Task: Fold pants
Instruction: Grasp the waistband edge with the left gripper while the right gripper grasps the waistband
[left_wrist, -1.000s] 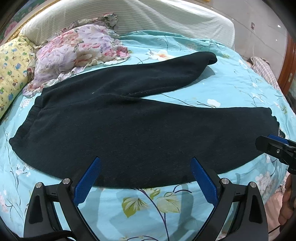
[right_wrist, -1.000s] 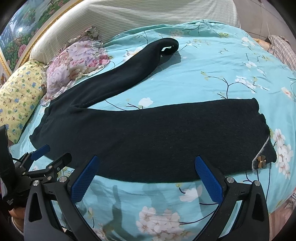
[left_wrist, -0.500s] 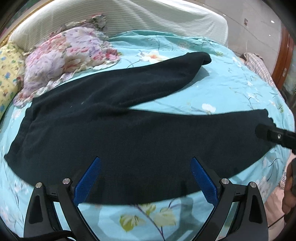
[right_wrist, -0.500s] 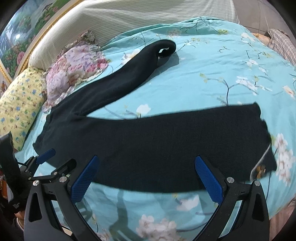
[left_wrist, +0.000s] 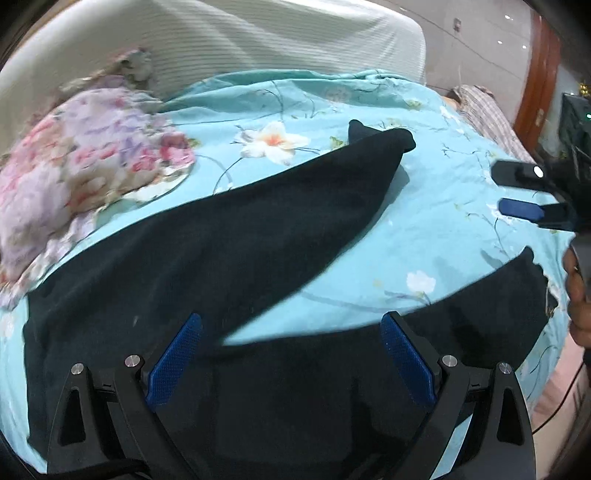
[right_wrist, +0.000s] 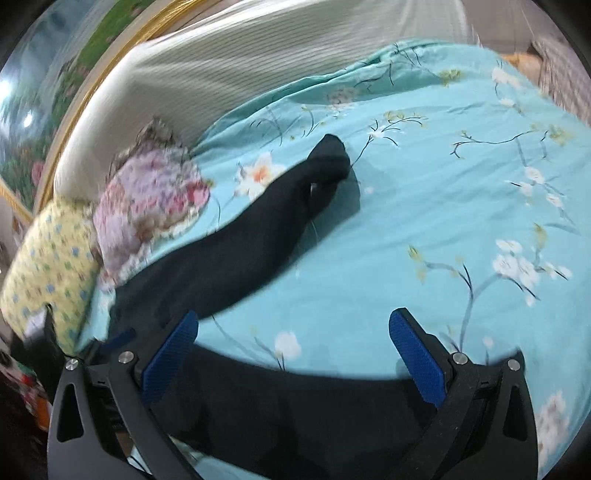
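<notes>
Black pants (left_wrist: 229, 251) lie spread on the turquoise floral bedspread (left_wrist: 436, 229), legs apart in a V. The far leg runs up to its cuff (left_wrist: 384, 138); the near leg passes under my left gripper (left_wrist: 291, 354), which is open and empty above the crotch fork. My right gripper (right_wrist: 293, 350) is open and empty over the near leg (right_wrist: 295, 413), with the far leg's cuff (right_wrist: 328, 158) ahead. The right gripper also shows in the left wrist view (left_wrist: 524, 192), above the bedspread at the right.
A pink-purple floral garment (left_wrist: 74, 170) lies at the left by a yellow patterned pillow (right_wrist: 48, 254). A white striped headboard cushion (left_wrist: 258, 40) backs the bed. A plaid cloth (left_wrist: 487, 110) lies at the far right. The bed edge drops off at the right.
Both grippers have moved forward over the near leg toward the far leg, so the pants sit lower in both views. Both stay open. The pants have not moved.
</notes>
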